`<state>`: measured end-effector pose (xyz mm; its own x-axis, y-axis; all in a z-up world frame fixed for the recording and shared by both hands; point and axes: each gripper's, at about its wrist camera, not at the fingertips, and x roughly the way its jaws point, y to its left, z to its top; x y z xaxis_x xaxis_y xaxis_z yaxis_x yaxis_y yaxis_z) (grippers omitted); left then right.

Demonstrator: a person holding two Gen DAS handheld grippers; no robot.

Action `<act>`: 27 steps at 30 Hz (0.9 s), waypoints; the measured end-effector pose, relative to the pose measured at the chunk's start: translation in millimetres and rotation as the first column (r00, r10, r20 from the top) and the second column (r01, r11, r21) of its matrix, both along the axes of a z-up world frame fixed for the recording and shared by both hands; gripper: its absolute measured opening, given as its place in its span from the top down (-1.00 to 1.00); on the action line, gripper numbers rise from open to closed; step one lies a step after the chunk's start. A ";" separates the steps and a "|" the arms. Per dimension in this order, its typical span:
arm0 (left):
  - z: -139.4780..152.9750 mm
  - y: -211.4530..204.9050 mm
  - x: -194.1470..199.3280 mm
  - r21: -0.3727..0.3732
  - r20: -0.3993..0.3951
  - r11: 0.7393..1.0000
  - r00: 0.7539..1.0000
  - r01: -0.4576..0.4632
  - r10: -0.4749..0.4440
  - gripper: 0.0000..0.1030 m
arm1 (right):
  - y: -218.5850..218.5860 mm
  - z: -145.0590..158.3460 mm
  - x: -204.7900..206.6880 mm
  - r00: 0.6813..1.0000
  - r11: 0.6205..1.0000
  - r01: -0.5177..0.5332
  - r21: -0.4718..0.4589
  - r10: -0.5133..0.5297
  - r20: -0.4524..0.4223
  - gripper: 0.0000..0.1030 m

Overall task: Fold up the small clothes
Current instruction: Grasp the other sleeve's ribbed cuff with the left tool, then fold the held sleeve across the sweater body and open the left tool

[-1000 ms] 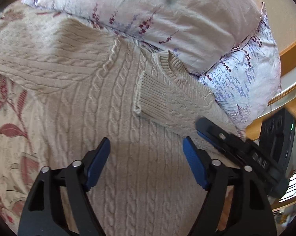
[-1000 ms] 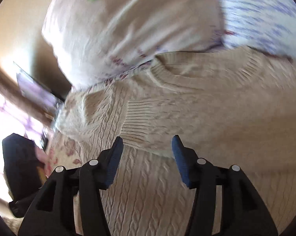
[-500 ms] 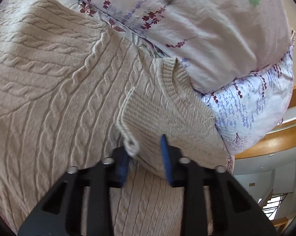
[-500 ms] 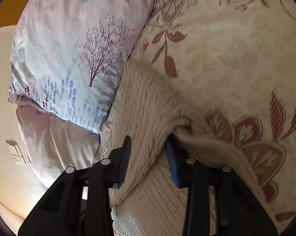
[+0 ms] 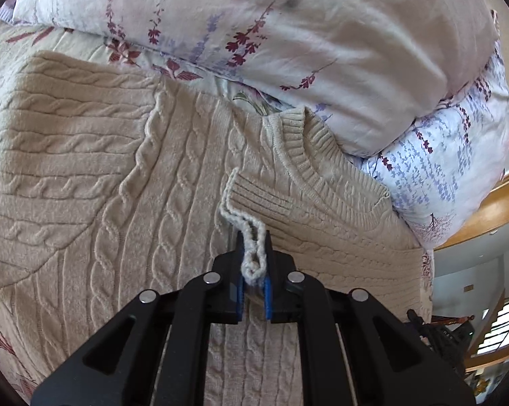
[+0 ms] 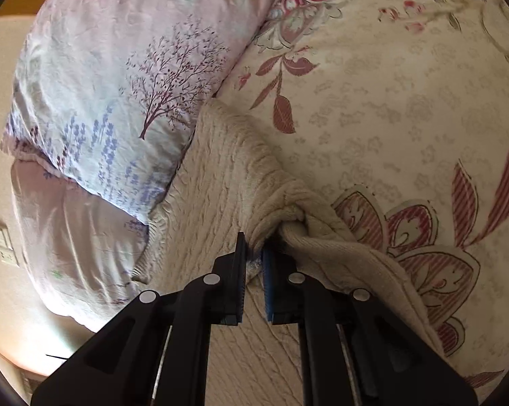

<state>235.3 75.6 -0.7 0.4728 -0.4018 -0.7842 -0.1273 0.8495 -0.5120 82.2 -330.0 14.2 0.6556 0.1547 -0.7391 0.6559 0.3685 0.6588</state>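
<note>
A cream cable-knit sweater [image 5: 125, 182] is spread flat on the bed, collar towards the pillows. One cuff is folded across its chest; an edge seems bunched up.

Two pale flowered pillows [image 5: 288, 34] lie stacked at the far end of a bed with a red-leaf bedspread [image 6: 406, 101]; a wooden rail [image 5: 491, 209] stands right.

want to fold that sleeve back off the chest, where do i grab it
By the ribbed cuff, at its loose end edge, coming from below the neckline. That edge curls up off the sweater, so it can be pinched alone; the left tongs already clamp it.
</note>
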 end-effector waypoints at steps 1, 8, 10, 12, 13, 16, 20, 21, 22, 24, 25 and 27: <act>1.0 -2.2 0.2 0.023 0.005 1.000 1.000 0.006 -0.006 0.79 | 3.6 5.7 2.8 0.999 0.999 -0.027 -0.038 0.027 -0.025 0.79; 17.2 9.6 -11.3 0.055 0.021 0.998 1.000 -0.011 0.010 0.03 | 59.2 43.7 14.4 0.969 0.933 -0.246 -0.263 0.245 -0.039 0.25; 24.3 24.1 -19.4 0.055 0.027 0.998 0.999 -0.040 0.038 -0.01 | 72.1 44.4 29.2 0.949 0.907 -0.311 -0.283 0.310 -0.049 0.25; 27.2 43.1 -30.6 0.025 0.028 0.997 0.997 -0.074 0.073 -0.01 | 80.6 39.1 45.7 0.933 0.892 -0.358 -0.278 0.353 -0.069 0.25; 28.1 57.1 -38.0 0.009 0.023 0.994 0.994 -0.106 0.106 -0.01 | 82.5 36.5 50.7 0.929 0.886 -0.370 -0.279 0.361 -0.085 0.25; 27.8 100.5 -59.5 -0.033 -0.004 0.976 0.976 -0.216 0.216 -0.01 | 88.5 27.1 62.6 0.917 0.876 -0.399 -0.271 0.378 -0.129 0.17; 28.1 160.7 -84.8 -0.024 -0.022 0.937 0.937 -0.350 0.349 0.00 | 90.3 28.0 63.7 0.922 0.892 -0.388 -0.231 0.376 -0.094 -0.22; 27.6 177.2 -90.0 -0.012 -0.025 0.920 0.920 -0.391 0.390 0.02 | 91.7 28.3 63.7 0.923 0.896 -0.384 -0.225 0.372 -0.095 -0.28; 25.9 189.1 -92.7 -0.016 -0.033 0.906 0.906 -0.423 0.423 0.02 | 93.0 28.9 62.1 0.923 0.897 -0.384 -0.219 0.371 -0.100 -0.31; 19.8 217.9 -98.3 -0.065 -0.061 0.862 0.864 -0.503 0.499 0.02 | 96.1 29.7 59.7 0.922 0.900 -0.386 -0.205 0.371 -0.108 -0.39; 15.6 229.5 -99.5 -0.090 -0.076 0.840 0.845 -0.535 0.530 0.04 | 95.7 29.6 57.9 0.923 0.902 -0.385 -0.197 0.369 -0.111 -0.39; 6.7 248.4 -100.1 -0.141 -0.105 0.795 0.808 -0.589 0.580 0.18 | 97.4 31.3 54.1 0.925 0.907 -0.379 -0.181 0.365 -0.109 -0.39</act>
<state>135.2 324.0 6.0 0.6173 -0.1833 -0.7650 -0.6045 0.5119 -0.6104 136.4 -232.6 45.6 0.5230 0.2252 -0.8220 0.4887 0.7110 0.5057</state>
